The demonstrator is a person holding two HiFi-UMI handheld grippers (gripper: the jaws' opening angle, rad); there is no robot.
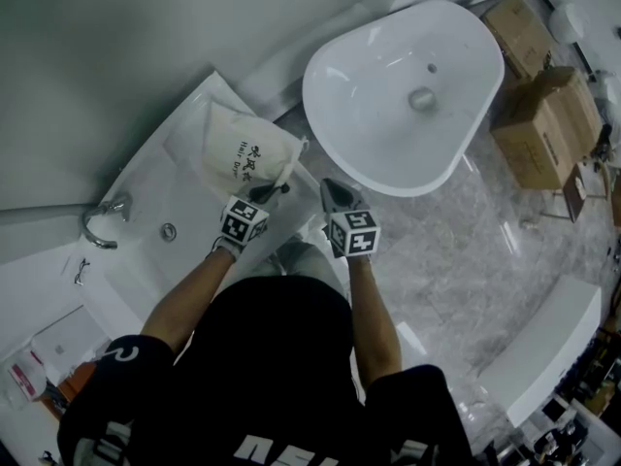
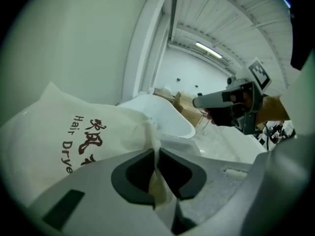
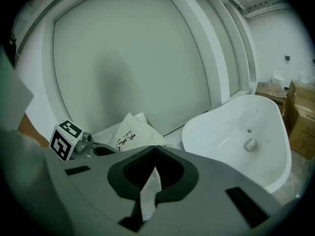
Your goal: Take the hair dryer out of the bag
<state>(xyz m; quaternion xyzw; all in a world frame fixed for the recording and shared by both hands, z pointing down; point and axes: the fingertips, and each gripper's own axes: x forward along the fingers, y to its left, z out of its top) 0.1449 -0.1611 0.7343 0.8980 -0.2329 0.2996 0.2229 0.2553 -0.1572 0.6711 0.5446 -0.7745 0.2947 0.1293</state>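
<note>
Oval tub [image 1: 388,115]: white and the largest thing in view, standing on the grey marbled floor ahead of the person, with a drain in its bottom.
White basin [image 1: 146,250]: to the left of the tub against the wall, with a chrome tap and a small drain.
Person [image 1: 262,377]: in a black top, seen from above, with a gripper in each hand.
Cardboard boxes [image 1: 548,124]: stacked on the floor to the right of the tub.
Bag [image 1: 238,153]: cream cloth printed with "Hair Drye", lying on the basin's ledge just left of the tub.
Hair dryer: no view shows it.
Left gripper [image 1: 281,189]: jaws pressed together on a fold of cloth at the bag's near edge.
Right gripper [image 1: 332,184]: just right of the left one, near the bag's corner. Its jaw tips meet, and a pale sliver shows behind them that cannot be identified.
</note>
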